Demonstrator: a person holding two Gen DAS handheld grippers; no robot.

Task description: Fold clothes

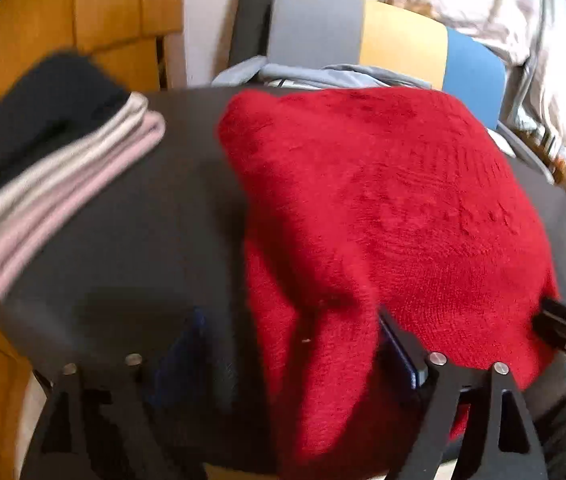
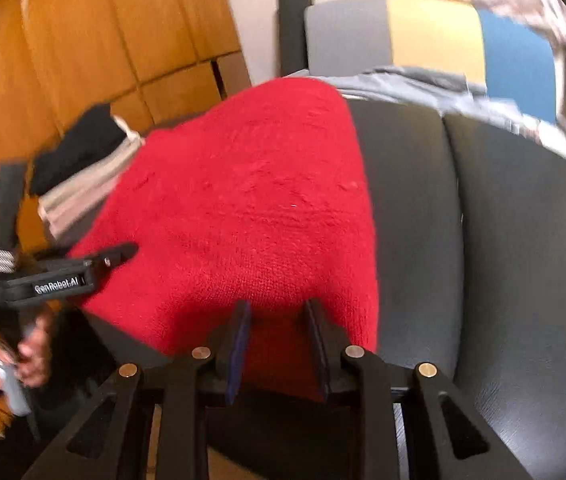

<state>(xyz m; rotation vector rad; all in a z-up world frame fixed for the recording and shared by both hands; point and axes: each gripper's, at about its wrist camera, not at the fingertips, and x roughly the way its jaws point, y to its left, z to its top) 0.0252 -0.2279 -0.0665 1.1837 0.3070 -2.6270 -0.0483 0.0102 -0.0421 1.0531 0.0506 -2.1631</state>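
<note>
A red knit sweater [image 1: 383, 200] lies spread on a dark padded surface [image 1: 135, 232], its near edge hanging over the front. My left gripper [image 1: 295, 344] stands wide open, with a hanging fold of the sweater loose between its fingers and neither pad pressing on it. In the right wrist view the sweater [image 2: 243, 200] fills the middle, and my right gripper [image 2: 279, 340] is shut on its near edge, red cloth packed between the pads. The left gripper [image 2: 119, 256] shows from the side at the sweater's left edge. The right gripper [image 1: 563, 328] pokes in at the right.
A stack of folded clothes [image 1: 63, 160], black on top of white and pink, sits at the surface's left end. Behind stands a chair [image 1: 363, 40] with a grey, yellow and blue back and a pale blue garment [image 1: 323, 74] on it. Wooden panels [image 2: 103, 40] line the left.
</note>
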